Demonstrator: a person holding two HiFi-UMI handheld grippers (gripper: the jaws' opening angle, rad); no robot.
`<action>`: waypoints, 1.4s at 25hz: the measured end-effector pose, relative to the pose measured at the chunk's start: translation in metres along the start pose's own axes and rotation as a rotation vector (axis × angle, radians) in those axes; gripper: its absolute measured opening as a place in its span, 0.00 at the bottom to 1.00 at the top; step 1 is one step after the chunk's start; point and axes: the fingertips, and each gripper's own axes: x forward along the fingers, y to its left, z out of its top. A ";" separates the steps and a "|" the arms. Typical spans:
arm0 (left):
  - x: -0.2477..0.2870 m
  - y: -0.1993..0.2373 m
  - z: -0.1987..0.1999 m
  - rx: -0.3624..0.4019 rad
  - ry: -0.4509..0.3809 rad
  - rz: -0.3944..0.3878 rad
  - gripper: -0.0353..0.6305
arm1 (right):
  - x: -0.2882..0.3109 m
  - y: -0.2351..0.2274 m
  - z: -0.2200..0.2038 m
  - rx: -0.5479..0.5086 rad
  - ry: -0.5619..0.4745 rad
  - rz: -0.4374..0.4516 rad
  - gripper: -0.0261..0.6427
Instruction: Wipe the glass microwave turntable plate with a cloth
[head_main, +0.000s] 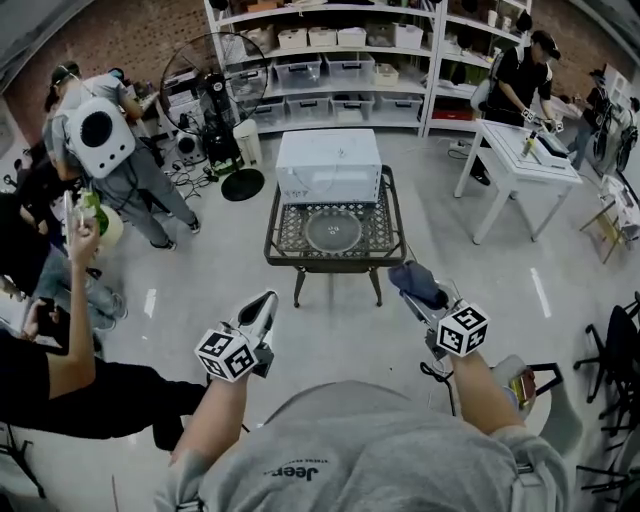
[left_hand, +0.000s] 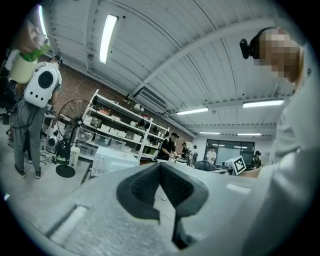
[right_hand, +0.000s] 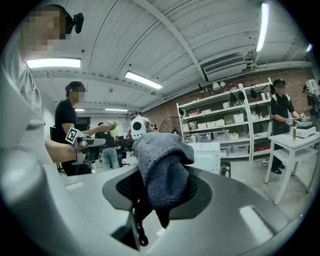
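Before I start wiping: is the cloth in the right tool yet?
Yes, in: the right tool is shut on the cloth, bunched between its tips.

- Grey T-shirt (head_main: 370, 455), short sleeves, dark "Jeep" lettering near the neck.
- Left gripper (head_main: 262, 306) and right gripper (head_main: 434, 316): pale grey shells, dark ribbed pads (left_hand: 145, 187) inside the jaws.
- 1 cube (head_main: 226, 355) of black-and-white square markers on each.

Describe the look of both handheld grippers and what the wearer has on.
The left gripper and right gripper are pale grey, with tapering tongs lined by dark ribbed pads. Each carries a white box printed with black square markers: left cube, right cube. The person wears a grey T-shirt with dark lettering.
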 end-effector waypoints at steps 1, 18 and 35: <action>0.003 -0.005 -0.002 0.002 0.000 0.004 0.06 | -0.004 -0.003 0.000 -0.002 -0.001 0.005 0.25; 0.062 -0.071 -0.029 0.000 0.001 0.041 0.06 | -0.060 -0.064 -0.016 -0.006 -0.001 0.055 0.25; 0.163 0.117 -0.001 -0.047 -0.013 -0.084 0.06 | 0.112 -0.111 0.011 -0.018 0.041 -0.044 0.25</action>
